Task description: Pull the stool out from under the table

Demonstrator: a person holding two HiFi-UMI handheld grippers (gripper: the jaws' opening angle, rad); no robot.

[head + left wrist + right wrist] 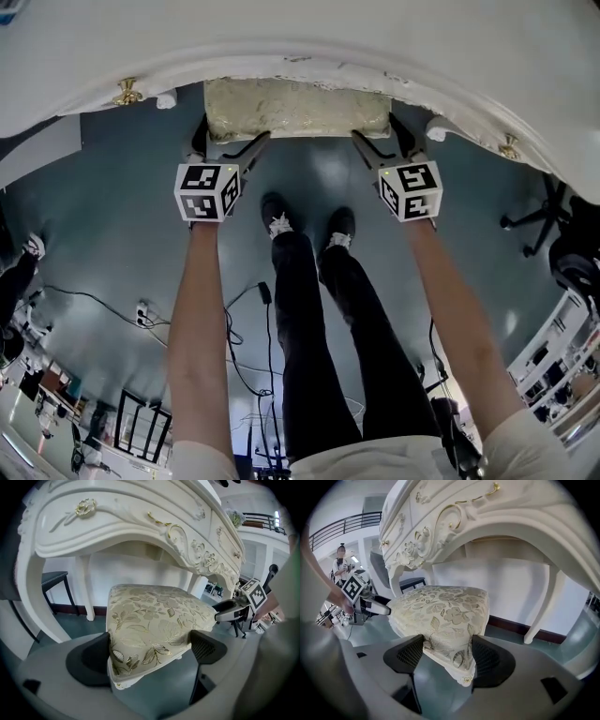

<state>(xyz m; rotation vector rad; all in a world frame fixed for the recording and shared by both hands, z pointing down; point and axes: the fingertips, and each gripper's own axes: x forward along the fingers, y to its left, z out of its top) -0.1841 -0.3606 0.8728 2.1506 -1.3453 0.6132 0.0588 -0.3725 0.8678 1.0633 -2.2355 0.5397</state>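
The stool (296, 109) has a cream floral cushion and a white frame, and sits partly under the white ornate table (375, 37), its near edge showing. My left gripper (230, 142) clamps its near left corner; in the left gripper view the cushion corner (150, 630) fills the space between both dark pads of the left gripper (150, 651). My right gripper (382, 141) clamps the near right corner, and the stool (445, 616) is pinched between the pads of the right gripper (449, 656). Both grippers are shut on the stool.
The person's legs and shoes (309, 281) stand just behind the stool. The table's curved legs (35, 602) (541, 611) flank it, against a white wall behind. Cables (141, 314) lie on the grey floor at left, and an office chair base (539, 220) stands at right.
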